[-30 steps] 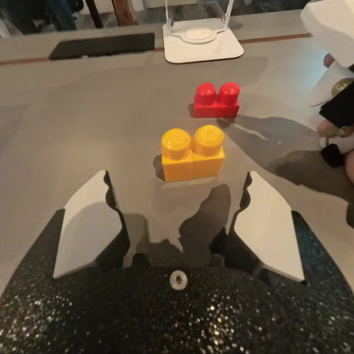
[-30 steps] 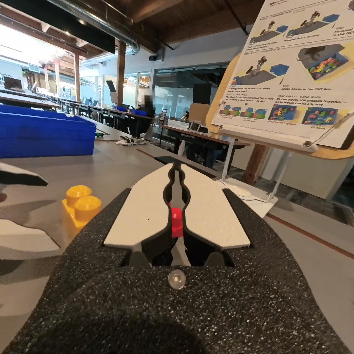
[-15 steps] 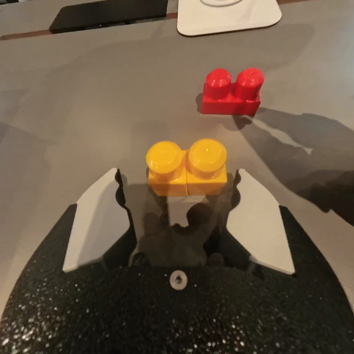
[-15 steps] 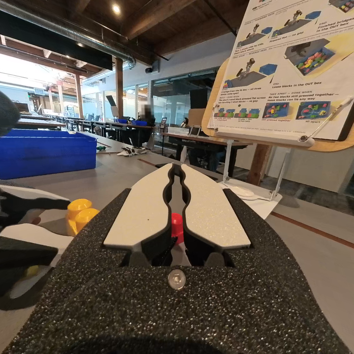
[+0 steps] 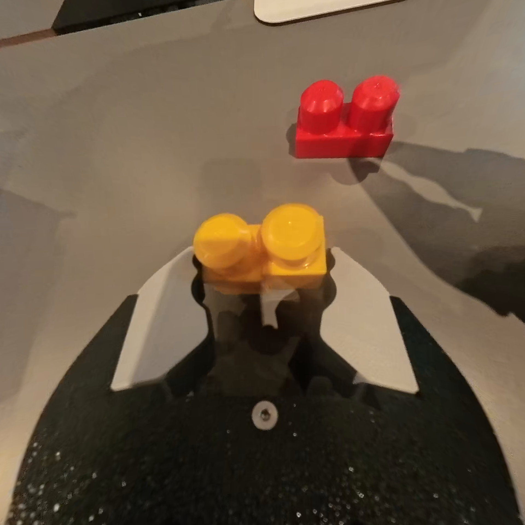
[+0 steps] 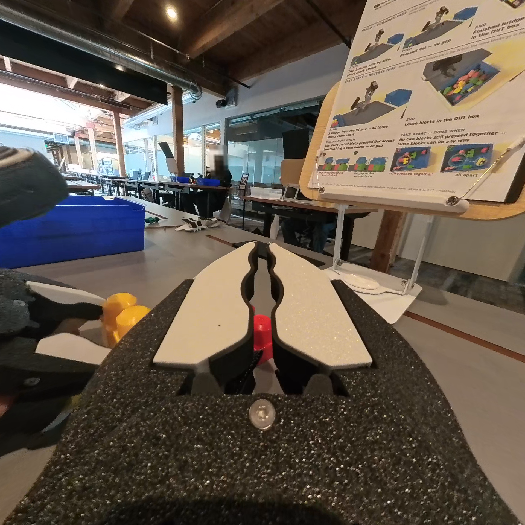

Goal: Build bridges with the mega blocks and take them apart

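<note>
Two yellow single-stud plastic blocks (image 5: 260,250) sit side by side on my grey tabletop (image 5: 142,142), touching each other, with the left one looking a little tilted, though the blur in my left wrist view makes that hard to confirm. My left tongs (image 5: 261,251) are apart, their white fingertips (image 5: 345,262) flanking the yellow pair on both sides; whether the pads actually press the plastic I cannot tell. Farther off and to the right lies a red two-stud plastic block (image 5: 345,119), standing free on the tabletop, well apart from the yellow pair. From my right wrist view, my right tongs (image 6: 262,245) are nearly together with only a narrow slit between them and nothing gripped; the red block (image 6: 262,329) shows through that slit, on the tabletop beyond. To the left there I see the yellow blocks (image 6: 125,315) between the left tongs (image 6: 103,324). A blue plastic bin (image 6: 74,227) sits behind them, and a white instruction sheet on a wooden stand (image 6: 420,113) rises at the right.
</note>
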`<control>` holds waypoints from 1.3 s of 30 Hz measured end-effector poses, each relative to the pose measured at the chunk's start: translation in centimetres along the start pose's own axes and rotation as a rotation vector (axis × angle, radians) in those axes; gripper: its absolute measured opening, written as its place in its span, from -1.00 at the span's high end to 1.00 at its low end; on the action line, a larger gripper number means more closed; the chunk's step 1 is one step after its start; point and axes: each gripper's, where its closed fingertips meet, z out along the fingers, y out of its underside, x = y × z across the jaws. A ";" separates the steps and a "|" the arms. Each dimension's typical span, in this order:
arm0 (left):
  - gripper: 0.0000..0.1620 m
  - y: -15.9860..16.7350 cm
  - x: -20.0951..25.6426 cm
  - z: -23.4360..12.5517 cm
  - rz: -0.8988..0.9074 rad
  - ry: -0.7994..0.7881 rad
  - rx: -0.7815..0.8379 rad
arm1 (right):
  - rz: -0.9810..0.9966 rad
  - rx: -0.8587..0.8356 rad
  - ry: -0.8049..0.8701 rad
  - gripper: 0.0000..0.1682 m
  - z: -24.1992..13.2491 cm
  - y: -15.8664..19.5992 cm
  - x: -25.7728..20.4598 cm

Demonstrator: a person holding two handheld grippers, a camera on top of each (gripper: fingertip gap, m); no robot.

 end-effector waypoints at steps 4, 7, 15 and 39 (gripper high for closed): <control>0.02 0.0 -0.1 0.1 -0.010 0.001 -0.004 | 0.000 0.000 0.001 0.93 -0.1 0.0 0.0; 0.02 0.0 -0.1 0.1 -0.012 0.003 -0.004 | -0.001 0.001 0.001 0.93 -0.2 -0.1 0.0; 0.02 0.0 0.1 0.1 0.008 0.028 0.000 | -0.001 -0.003 -0.011 0.93 -0.3 -0.1 -0.2; -0.05 0.6 0.9 -0.9 0.242 0.330 0.052 | -0.019 -0.561 -0.596 1.00 1.3 6.9 -8.1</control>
